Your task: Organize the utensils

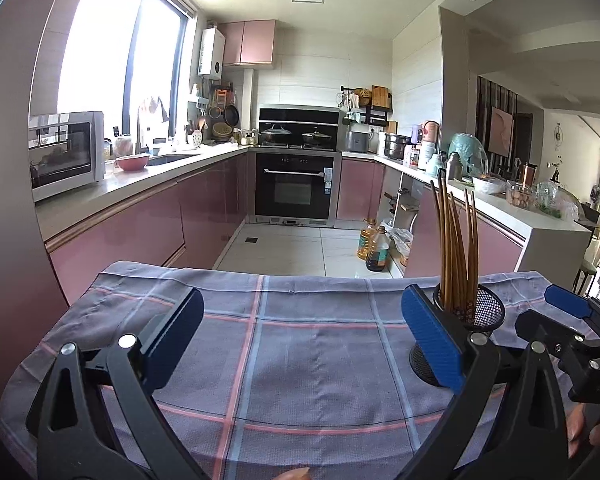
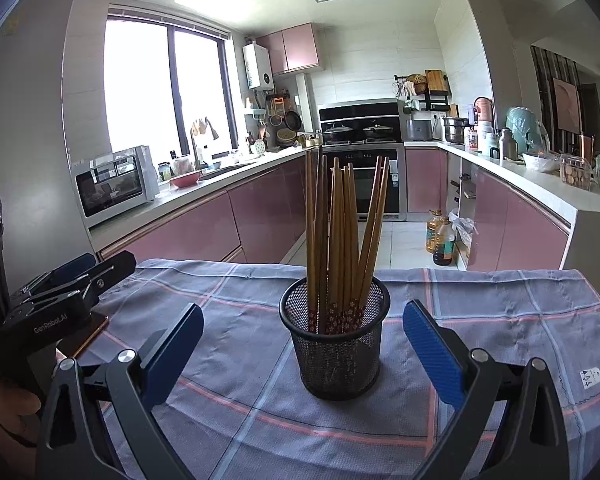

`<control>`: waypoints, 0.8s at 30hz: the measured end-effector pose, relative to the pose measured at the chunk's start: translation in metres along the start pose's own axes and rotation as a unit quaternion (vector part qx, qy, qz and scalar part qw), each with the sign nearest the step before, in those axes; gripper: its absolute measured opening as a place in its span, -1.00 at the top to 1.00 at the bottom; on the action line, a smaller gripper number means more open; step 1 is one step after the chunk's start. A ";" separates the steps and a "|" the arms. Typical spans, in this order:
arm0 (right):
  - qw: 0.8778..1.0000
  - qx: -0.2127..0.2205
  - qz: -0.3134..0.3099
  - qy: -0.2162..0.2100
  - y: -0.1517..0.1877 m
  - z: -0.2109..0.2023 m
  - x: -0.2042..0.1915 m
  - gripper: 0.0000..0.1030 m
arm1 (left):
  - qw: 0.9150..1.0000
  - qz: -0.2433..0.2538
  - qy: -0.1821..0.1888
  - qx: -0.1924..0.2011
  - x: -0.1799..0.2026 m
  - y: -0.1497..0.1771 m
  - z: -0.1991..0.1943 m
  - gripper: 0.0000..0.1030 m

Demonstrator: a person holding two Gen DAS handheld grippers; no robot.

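Note:
A black mesh holder [image 2: 337,344] stands upright on the checked cloth [image 2: 260,420] and holds several brown chopsticks [image 2: 340,240], patterned ends down. My right gripper [image 2: 302,348] is open and empty, its blue pads [image 2: 432,356] either side of the holder and a little nearer than it, not touching. My left gripper [image 1: 306,338] is open and empty over bare cloth [image 1: 300,360], left of the holder [image 1: 472,320]. The chopsticks [image 1: 458,244] rise behind its right pad. The right gripper [image 1: 568,312] shows at the right edge; the left gripper [image 2: 68,284] shows at the left.
The cloth-covered table ends at a far edge [image 1: 300,274] with tiled floor beyond. Oil bottles [image 1: 376,248] stand on the floor at the right. Pink kitchen cabinets [image 2: 220,228], an oven [image 1: 296,188] and a microwave [image 1: 64,152] lie further off.

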State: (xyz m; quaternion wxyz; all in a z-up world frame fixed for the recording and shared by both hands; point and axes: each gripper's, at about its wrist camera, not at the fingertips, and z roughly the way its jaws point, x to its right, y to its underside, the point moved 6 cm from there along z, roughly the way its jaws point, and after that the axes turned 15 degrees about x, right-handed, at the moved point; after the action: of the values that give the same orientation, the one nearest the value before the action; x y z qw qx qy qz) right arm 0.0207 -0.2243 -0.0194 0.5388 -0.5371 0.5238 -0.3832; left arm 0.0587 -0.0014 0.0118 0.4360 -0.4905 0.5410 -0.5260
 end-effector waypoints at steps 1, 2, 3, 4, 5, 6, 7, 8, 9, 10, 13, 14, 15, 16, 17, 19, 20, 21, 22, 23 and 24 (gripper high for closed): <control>1.000 0.003 0.000 -0.001 0.000 -0.002 -0.001 -0.88 | 1.000 0.003 -0.003 0.005 -0.001 -0.001 -0.003 -0.89; 1.000 0.005 0.000 -0.003 0.001 -0.002 -0.003 -0.88 | 1.000 0.006 -0.006 0.010 -0.001 -0.003 -0.005 -0.89; 1.000 0.006 -0.001 -0.004 0.001 -0.004 -0.004 -0.88 | 1.000 0.010 -0.011 0.015 -0.002 -0.003 -0.008 -0.89; 1.000 0.009 -0.003 -0.003 0.002 -0.006 -0.005 -0.88 | 1.000 0.013 -0.016 0.020 -0.002 -0.004 -0.011 -0.89; 1.000 0.011 -0.004 -0.003 0.002 -0.007 -0.007 -0.88 | 0.999 0.015 -0.020 0.024 -0.003 -0.004 -0.013 -0.89; 1.000 0.014 -0.005 -0.002 0.001 -0.008 -0.008 -0.88 | 0.999 0.017 -0.021 0.026 -0.003 -0.004 -0.016 -0.89; 1.000 0.015 -0.005 -0.003 0.001 -0.009 -0.009 -0.88 | 0.999 0.017 -0.021 0.026 -0.003 -0.005 -0.017 -0.89; 1.000 0.017 -0.005 -0.004 0.001 -0.010 -0.009 -0.88 | 0.999 0.018 -0.022 0.027 -0.004 -0.005 -0.019 -0.89; 1.000 0.017 -0.006 -0.004 0.001 -0.011 -0.010 -0.88 | 0.999 0.018 -0.022 0.028 -0.004 -0.005 -0.020 -0.89; 1.000 0.018 -0.006 -0.004 0.001 -0.011 -0.010 -0.88 | 0.999 0.018 -0.022 0.028 -0.004 -0.005 -0.022 -0.89; 1.000 0.024 -0.006 -0.005 0.000 -0.014 -0.013 -0.88 | 0.999 0.020 -0.022 0.033 -0.005 -0.006 -0.026 -0.89; 1.000 0.025 -0.007 -0.005 0.000 -0.014 -0.013 -0.88 | 0.999 0.022 -0.024 0.034 -0.004 -0.007 -0.026 -0.89; 1.000 0.026 -0.008 -0.005 -0.001 -0.015 -0.014 -0.88 | 0.999 0.023 -0.025 0.035 -0.004 -0.006 -0.026 -0.89; 1.000 0.027 -0.010 -0.005 -0.001 -0.015 -0.016 -0.88 | 0.999 0.024 -0.026 0.037 -0.004 -0.007 -0.028 -0.89; 0.999 0.030 -0.012 -0.004 -0.001 -0.016 -0.016 -0.88 | 0.999 0.024 -0.026 0.039 -0.004 -0.007 -0.029 -0.89; 0.999 0.035 -0.013 -0.004 -0.002 -0.018 -0.018 -0.88 | 0.999 0.023 -0.027 0.040 -0.006 -0.008 -0.030 -0.89; 0.999 0.036 -0.013 -0.004 -0.002 -0.018 -0.018 -0.88 | 0.998 0.024 -0.028 0.041 -0.006 -0.008 -0.030 -0.89; 0.999 0.037 -0.012 -0.004 -0.003 -0.019 -0.018 -0.88 | 0.998 0.024 -0.029 0.041 -0.006 -0.008 -0.031 -0.89; 0.999 0.038 -0.012 -0.004 -0.003 -0.019 -0.019 -0.88 | 0.998 0.023 -0.030 0.041 -0.007 -0.008 -0.031 -0.89; 0.999 0.038 -0.011 -0.003 -0.002 -0.019 -0.020 -0.88 | 0.998 0.023 -0.030 0.041 -0.007 -0.008 -0.032 -0.89; 0.999 0.040 -0.011 -0.003 -0.002 -0.019 -0.020 -0.88 | 0.998 0.023 -0.031 0.042 -0.007 -0.007 -0.033 -0.89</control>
State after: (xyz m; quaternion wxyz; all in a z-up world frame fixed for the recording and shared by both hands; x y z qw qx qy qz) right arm -0.0011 -0.2088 -0.0122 0.5568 -0.5221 0.5008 -0.4082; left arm 0.0279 0.0102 0.0211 0.4846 -0.4753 0.5155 -0.5230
